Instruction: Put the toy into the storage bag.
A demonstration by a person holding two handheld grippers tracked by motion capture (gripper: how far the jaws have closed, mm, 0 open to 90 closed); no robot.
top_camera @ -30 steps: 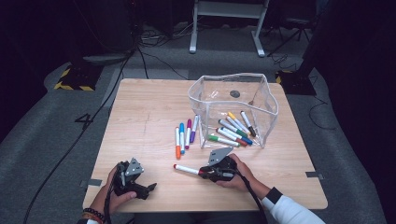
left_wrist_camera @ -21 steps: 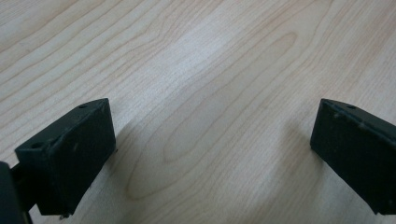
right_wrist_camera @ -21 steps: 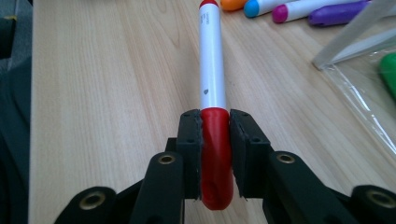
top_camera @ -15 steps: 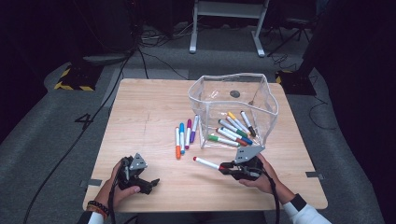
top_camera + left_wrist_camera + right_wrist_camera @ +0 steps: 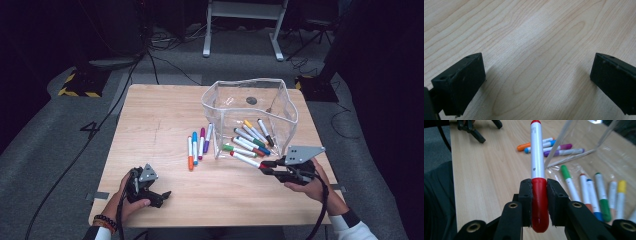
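Right tongs (image 5: 539, 202) pinching the red-capped marker (image 5: 537, 165) by its cap, barrel pointing toward the clear plastic pouch (image 5: 250, 107), likely for dropping in beside markers already inside. Left tongs (image 5: 150, 192) spread wide, idle, low over the worktop (image 5: 160, 125), well left of the pouch.

Wide bare table (image 5: 160, 115) on the left and far left, free to pass. Near edge also open between left gripper (image 5: 162, 196) and right gripper (image 5: 263, 167). Right half blocked by clear bag (image 5: 250, 112); four loose markers (image 5: 197, 147) lie just left of it.
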